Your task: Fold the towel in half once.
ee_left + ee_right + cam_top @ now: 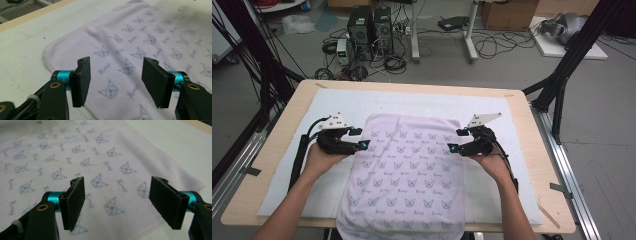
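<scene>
cables and computer towers crowd the floor at the top of the high view, and below them the tabletop point(272, 165) carries a pale mat with a cat-print towel point(409, 170) spread flat. the towel's long axis runs from mid-frame down to the bottom edge, where it seems to hang over the near rim. the left tool point(361, 139) sits at its upper left side, the right tool point(454, 140) at its upper right, each about equally near its own far corner. in the gripper views both tools stand apart over the cloth, nothing between the pads point(81, 82), gripping nothing.
</scene>
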The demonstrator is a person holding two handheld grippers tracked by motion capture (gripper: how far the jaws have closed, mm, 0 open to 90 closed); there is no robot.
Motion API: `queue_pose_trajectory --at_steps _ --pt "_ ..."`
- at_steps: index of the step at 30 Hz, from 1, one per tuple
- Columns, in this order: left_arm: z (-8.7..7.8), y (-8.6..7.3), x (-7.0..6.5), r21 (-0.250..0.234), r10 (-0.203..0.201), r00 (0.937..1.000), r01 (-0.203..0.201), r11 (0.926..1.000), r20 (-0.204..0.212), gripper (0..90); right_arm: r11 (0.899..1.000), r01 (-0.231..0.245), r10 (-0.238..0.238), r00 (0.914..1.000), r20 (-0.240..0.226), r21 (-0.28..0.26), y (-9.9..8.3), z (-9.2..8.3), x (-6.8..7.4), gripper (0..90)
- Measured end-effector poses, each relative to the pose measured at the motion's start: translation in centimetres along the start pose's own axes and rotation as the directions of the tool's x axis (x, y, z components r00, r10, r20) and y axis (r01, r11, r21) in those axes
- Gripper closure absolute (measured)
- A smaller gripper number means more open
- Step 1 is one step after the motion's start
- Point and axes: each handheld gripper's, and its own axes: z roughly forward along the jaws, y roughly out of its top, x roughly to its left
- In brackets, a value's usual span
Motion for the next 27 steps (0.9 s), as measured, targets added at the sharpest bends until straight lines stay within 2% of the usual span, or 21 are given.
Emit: queue_pose_trajectory --at_steps 4,7,9,10,13,15,17,21,23,27 --pt "0.7 1.0 1.6 0.018 -0.015 0.9999 0.015 0.9997 -0.007 41.6 1.0 -0.003 0.003 0.9999 0.016 0.02 0.7 0.4 -1.2 29.1" --pt "1.3 2.0 2.5 0.038 -0.008 0.9999 0.009 0.9992 -0.013 43.9 0.999 0.012 -0.012 0.9998 0.015 0.034 1.6 0.7 -2.0 31.4" --pt "1.7 2.5 3.0 0.043 -0.01 0.9999 0.011 0.999 -0.013 44.6 0.999 0.008 -0.008 0.9999 0.012 0.038 2.6 0.9 -2.9 31.3" --pt "2.1 2.9 3.4 0.055 -0.007 0.9999 0.008 0.9984 -0.016 44.7 1.0 0.011 -0.012 0.9998 0.018 0.024 2.8 0.9 -3.2 31.6" --pt "3.1 3.3 4.2 0.071 -0.013 0.9998 0.014 0.9973 -0.015 45.0 0.999 -0.029 0.028 0.9989 0.039 0.045 3.3 1.4 -4.5 32.0" --pt "3.5 3.1 4.8 0.069 -0.027 0.9996 0.028 0.9972 -0.009 45.3 0.997 -0.057 0.054 0.9969 0.057 0.05 3.1 1.9 -5.2 32.8" --pt "3.9 2.5 5.5 0.084 -0.041 0.9986 0.044 0.9955 -0.032 46.0 0.995 -0.078 0.073 0.9953 0.064 0.068 2.5 2.4 -5.8 33.2" --pt "4.9 1.4 6.8 0.13 -0.069 0.9955 0.077 0.9886 -0.064 50.2 0.991 -0.085 0.076 0.9932 0.088 0.107 1.8 3.0 -6.4 37.9" --pt "5.5 1.0 7.0 0.147 -0.077 0.9932 0.089 0.985 -0.088 51.6 0.991 -0.083 0.071 0.9919 0.105 0.11 1.5 3.2 -6.6 39.7" --pt "6.7 0.4 7.3 0.163 -0.086 0.9904 0.103 0.9812 -0.108 55.9 0.986 -0.118 0.1 0.9841 0.146 0.118 0.4 3.7 -7.3 43.5"
